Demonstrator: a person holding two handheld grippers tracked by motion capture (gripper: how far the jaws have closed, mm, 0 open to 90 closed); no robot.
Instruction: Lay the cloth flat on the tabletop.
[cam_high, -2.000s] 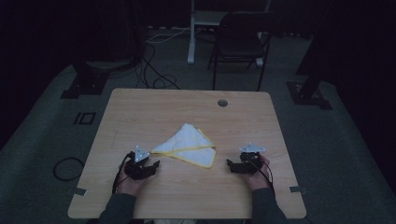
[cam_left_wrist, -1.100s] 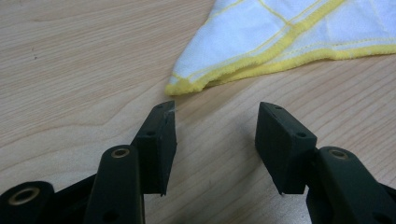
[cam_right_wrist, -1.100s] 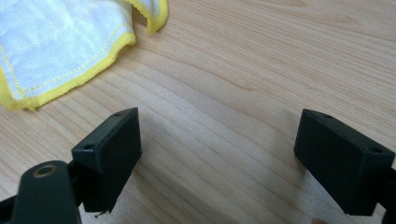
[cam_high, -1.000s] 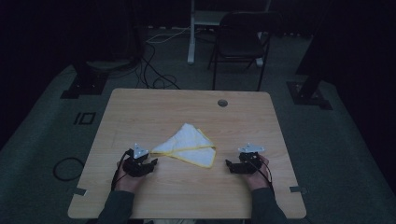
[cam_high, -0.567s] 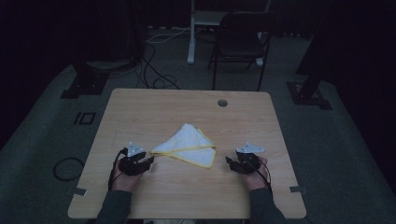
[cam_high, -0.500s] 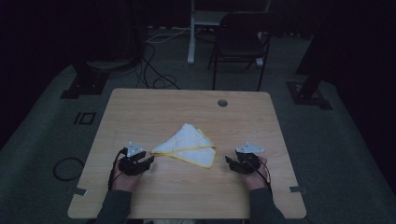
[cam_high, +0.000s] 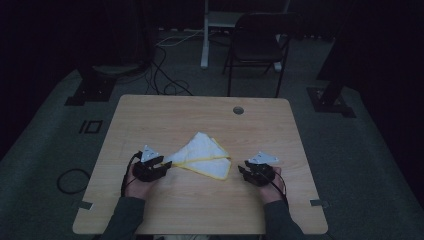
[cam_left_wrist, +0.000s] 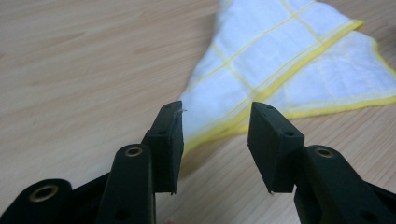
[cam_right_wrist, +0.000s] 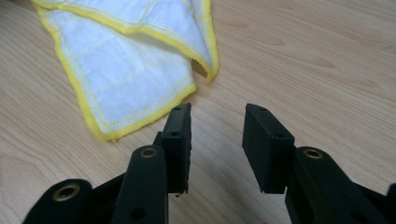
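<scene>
A white cloth with yellow borders and yellow grid lines (cam_high: 202, 156) lies folded into a rough triangle in the middle of the wooden table (cam_high: 165, 115). My left gripper (cam_high: 162, 167) rests at the cloth's left tip, open; in the left gripper view the cloth (cam_left_wrist: 280, 60) has its pointed corner just ahead of the gap between the jaws (cam_left_wrist: 215, 135). My right gripper (cam_high: 243, 172) lies just right of the cloth's near right corner, also open. In the right gripper view the cloth (cam_right_wrist: 126, 60) lies ahead and to the left of the gripper (cam_right_wrist: 215, 130), with bare wood between the jaws.
A round cable hole (cam_high: 238, 110) is near the table's far edge. A black folding chair (cam_high: 257, 47) and a white stand leg (cam_high: 205, 35) stand beyond the table. Cables (cam_high: 165, 80) run over the dark floor, and a coiled one (cam_high: 70, 180) lies at the left.
Both hands have shifted slightly, the left gripper a little left and toward the person, the right gripper a little left toward the cloth. The cloth has not moved.
</scene>
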